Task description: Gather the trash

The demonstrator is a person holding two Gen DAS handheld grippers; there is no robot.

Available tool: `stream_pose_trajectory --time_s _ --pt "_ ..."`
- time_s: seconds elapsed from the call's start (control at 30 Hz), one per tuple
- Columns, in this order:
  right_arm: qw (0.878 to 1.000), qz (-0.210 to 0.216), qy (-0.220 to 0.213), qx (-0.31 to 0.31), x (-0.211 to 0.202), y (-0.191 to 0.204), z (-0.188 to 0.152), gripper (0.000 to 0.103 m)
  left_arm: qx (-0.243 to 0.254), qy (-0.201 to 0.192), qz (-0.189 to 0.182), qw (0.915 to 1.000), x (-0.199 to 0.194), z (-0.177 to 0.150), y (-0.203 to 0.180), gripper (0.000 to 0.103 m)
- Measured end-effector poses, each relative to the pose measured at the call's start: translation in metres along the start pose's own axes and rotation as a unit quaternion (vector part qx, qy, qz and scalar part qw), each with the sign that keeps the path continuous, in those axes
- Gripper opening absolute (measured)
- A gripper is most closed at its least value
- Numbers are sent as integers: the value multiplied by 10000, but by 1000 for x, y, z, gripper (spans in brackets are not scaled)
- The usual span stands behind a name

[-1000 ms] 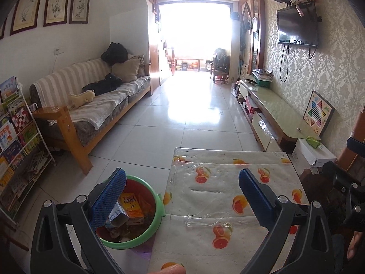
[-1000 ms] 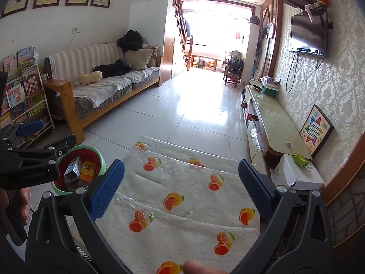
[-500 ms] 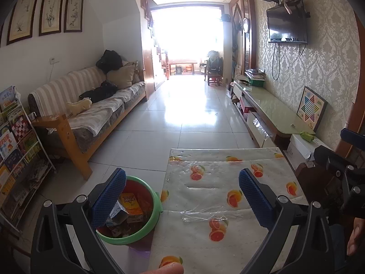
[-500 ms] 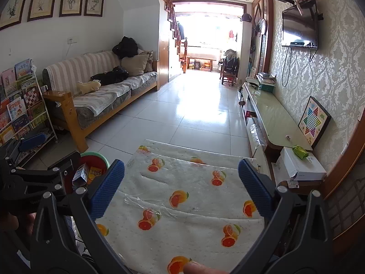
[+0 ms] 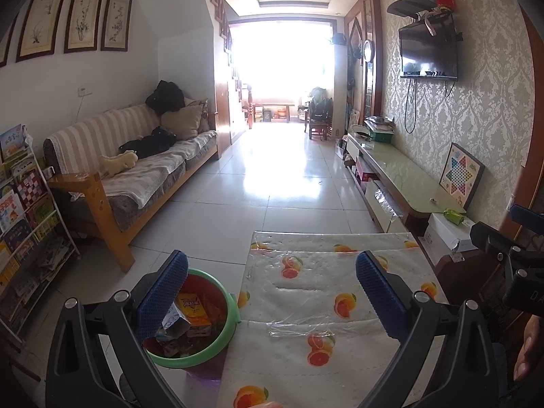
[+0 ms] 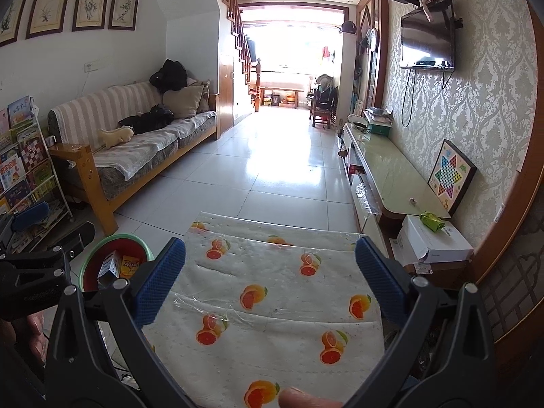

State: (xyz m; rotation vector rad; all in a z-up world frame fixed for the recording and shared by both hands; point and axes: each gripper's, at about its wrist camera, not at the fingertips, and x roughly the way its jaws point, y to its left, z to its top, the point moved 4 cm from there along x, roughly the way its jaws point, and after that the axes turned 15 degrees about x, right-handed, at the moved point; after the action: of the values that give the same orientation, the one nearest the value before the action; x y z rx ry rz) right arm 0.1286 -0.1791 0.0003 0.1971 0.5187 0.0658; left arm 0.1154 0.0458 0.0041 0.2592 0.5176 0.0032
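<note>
Left gripper (image 5: pixel 270 292) wide apart and holding nothing, blue pads spread over the near end of the white worktop with the orange-fruit print cloth and clear plastic cover (image 5: pixel 326 292). Right gripper (image 6: pixel 270 280) also spread wide and bare, hanging over the same cloth. No scrap of trash to be seen on the worktop in either view. Round green plastic bin with a red inside (image 5: pixel 222 335) down on the floor, just beside the left edge of the worktop, low and to the left of both grippers. Already holding trash: a flat orange carton (image 5: pixel 193 307) and a small grey-blue box (image 5: pixel 173 323) next to it, with more bits under them too dark to tell. Bin much nearer the left gripper, right under its left pad; well off to the side for the right gripper, past its left pad. Probably near the end of the job, with everything from the worktop in the bin. One small green packet (image 6: pixel 431 221) on a white cardboard box (image 6: pixel 431 243) far off to the right, closer to the right gripper; trash or not, hard to say.
</note>
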Motion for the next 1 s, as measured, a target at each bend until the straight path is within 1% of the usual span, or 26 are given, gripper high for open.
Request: stream_pose_trajectory --time_s 0.1,0.4,1.0 --pt "10000 -40 19 -5 1 -1 -1 98 -44 33 -58 10000 1 -1 0 95" --pt "10000 -12 29 -37 3 4 -3 98 -19 8 59 10000 1 0 4 95" --pt "9999 -29 58 -92 4 3 -5 98 -82 -5 25 10000 1 0 1 95"
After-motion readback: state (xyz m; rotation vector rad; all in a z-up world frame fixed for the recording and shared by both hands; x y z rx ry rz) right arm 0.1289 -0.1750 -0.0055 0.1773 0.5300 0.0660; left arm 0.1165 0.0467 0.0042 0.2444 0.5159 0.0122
